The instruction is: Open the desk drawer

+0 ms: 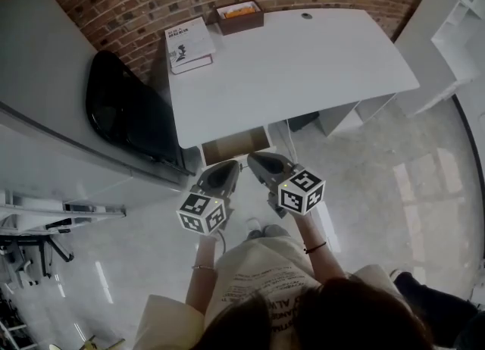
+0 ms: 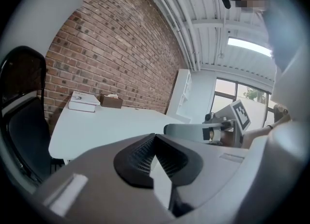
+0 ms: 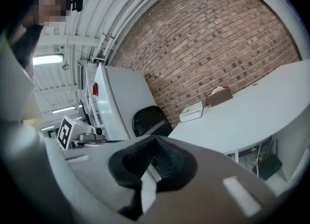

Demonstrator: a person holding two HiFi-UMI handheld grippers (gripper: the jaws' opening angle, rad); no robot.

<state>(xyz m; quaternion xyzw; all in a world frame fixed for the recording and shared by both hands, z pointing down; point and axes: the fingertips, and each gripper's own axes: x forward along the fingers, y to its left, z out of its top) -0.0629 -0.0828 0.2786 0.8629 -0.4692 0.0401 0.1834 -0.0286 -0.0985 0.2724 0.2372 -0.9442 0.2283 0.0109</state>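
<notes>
Both the left claw (image 1: 229, 167) and right claw (image 1: 255, 159) are clenched on nothing, near the drawer (image 1: 235, 146), seemingly part-open under the bench (image 1: 303, 68). Release one, grip its front, pull straight back.

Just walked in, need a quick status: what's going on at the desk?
A person stands at the white desk with a gripper in each hand. The left gripper and right gripper hang side by side just off the desk's near edge. Both have their jaws shut on nothing. The drawer under that edge is pulled out, with its brown inside showing, and neither gripper seems to touch it. A book and a tissue box sit at the far side.
</notes>
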